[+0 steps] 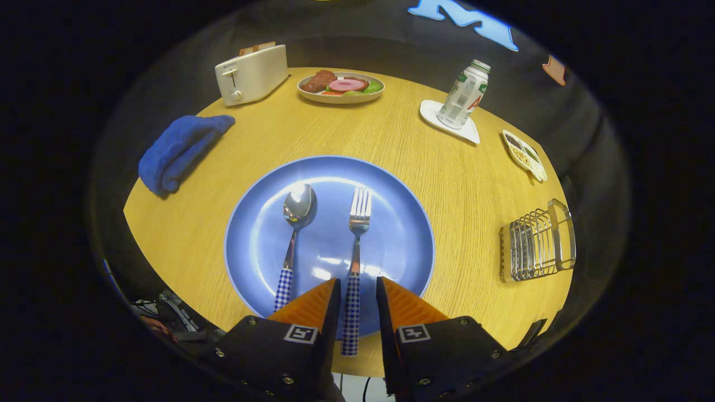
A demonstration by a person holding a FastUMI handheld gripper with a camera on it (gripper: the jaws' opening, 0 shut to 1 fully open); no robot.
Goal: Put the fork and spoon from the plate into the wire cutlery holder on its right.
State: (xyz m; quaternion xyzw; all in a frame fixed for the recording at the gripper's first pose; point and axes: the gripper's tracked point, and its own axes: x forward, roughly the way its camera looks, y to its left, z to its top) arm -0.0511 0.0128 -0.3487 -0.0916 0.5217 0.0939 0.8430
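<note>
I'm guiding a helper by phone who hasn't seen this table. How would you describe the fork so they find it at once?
Find the big blue plate in the middle of the round wooden table. Two utensils with blue checked handles lie on it side by side; the fork is the right one, its handle between the open gripper fingers. It has prongs, while the spoon has a rounded bowl.

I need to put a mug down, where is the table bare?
Bare wood lies between the round blue plate and the wire cutlery holder, and between the plate and the folded blue towel. The far edge is crowded. The gripper straddles the checked-handled fork.
</note>
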